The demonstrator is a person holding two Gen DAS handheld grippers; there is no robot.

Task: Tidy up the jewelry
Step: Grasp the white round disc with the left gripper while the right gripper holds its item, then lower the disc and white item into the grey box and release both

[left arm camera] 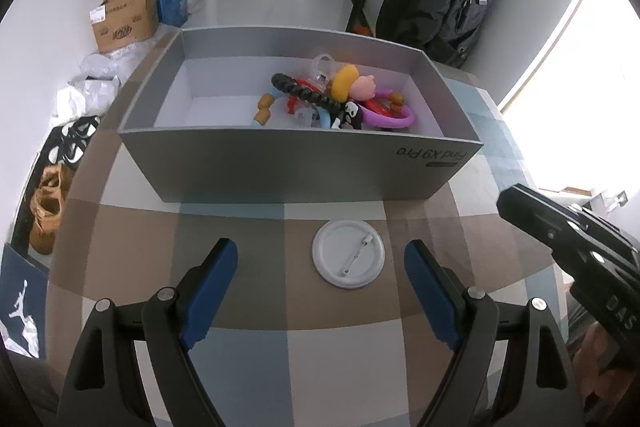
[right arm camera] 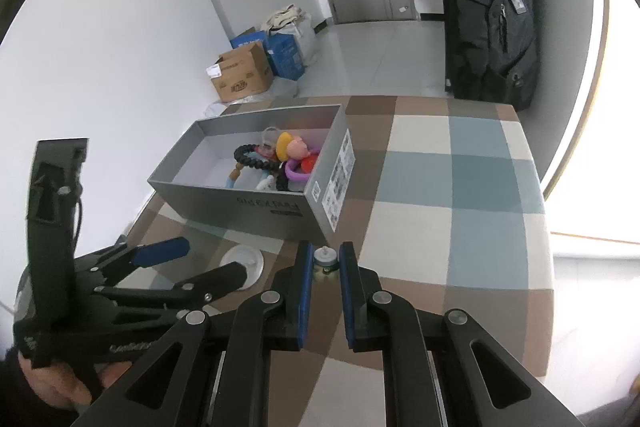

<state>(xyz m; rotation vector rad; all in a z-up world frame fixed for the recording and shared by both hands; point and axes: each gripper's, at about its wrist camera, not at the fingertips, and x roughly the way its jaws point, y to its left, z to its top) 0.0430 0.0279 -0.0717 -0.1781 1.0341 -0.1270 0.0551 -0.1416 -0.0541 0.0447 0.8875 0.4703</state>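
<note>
A white round pin badge (left arm camera: 348,253) lies back-up on the checked tablecloth, between the open jaws of my left gripper (left arm camera: 321,259). It also shows in the right wrist view (right arm camera: 245,260), partly hidden by the left gripper (right arm camera: 200,261). My right gripper (right arm camera: 325,259) is shut on a small grey-and-green trinket (right arm camera: 324,261) just above the table, near the box corner. The grey box (left arm camera: 280,167) holds a black bead bracelet (left arm camera: 308,93), a purple ring bracelet (left arm camera: 394,119) and several colourful charms.
The right gripper's black body (left arm camera: 572,239) sits at the right of the left wrist view. The table edge falls away left, with shoes (left arm camera: 50,207) and cartons (left arm camera: 124,19) on the floor. A black backpack (right arm camera: 492,7) stands behind the table.
</note>
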